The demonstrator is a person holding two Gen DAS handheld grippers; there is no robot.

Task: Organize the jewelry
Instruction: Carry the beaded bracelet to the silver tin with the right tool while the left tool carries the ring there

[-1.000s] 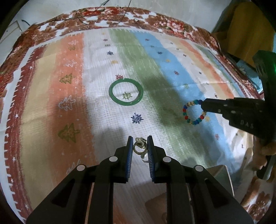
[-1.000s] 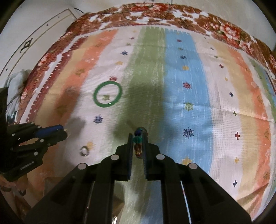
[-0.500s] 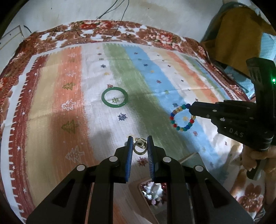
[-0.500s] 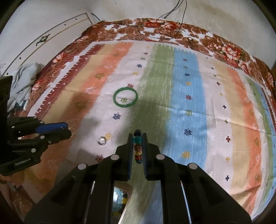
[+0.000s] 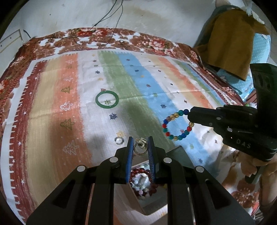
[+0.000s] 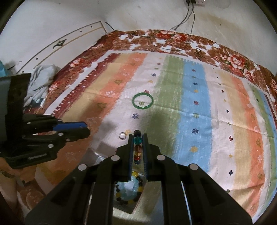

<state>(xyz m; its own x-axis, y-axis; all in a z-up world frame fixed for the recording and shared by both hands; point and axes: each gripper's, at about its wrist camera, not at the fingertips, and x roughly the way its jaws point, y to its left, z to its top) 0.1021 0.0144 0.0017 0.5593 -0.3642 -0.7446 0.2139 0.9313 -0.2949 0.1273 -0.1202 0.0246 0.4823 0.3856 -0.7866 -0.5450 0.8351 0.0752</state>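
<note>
Cloth [image 5: 52, 107] with broad stripes of orange, tan, green and blue covers the whole surface, printed with small stars, crosses and tree shapes and edged with a brown floral border [image 6: 173, 39]. Behind it stands a stained whitish wall [image 6: 121, 15], and black cables [image 6: 188, 15] trail down from it onto the border. A mustard-coloured fabric [image 5: 230, 43] hangs at the right in the left wrist view, and a crumpled pale cloth [image 6: 41, 77] lies off the striped cloth's left edge in the right wrist view.

The left tool [image 5: 140, 147] is closed on a small gold ring [image 5: 140, 148] with a pale tag, held above an open box [image 5: 138, 195] that contains red beads and white pieces. The right tool [image 6: 138, 142] is clamped on a multicoloured bead bracelet [image 5: 174, 128], whose loop hangs free in the air over the blue stripe; this tool is also above an open box [image 6: 121, 207] holding dark and yellow beads.

A green bangle [image 5: 107, 99] lies flat on the white stripe, well apart from both tools. A small silver ring [image 5: 118, 140] lies on the cloth just beside the left tool's tip.
</note>
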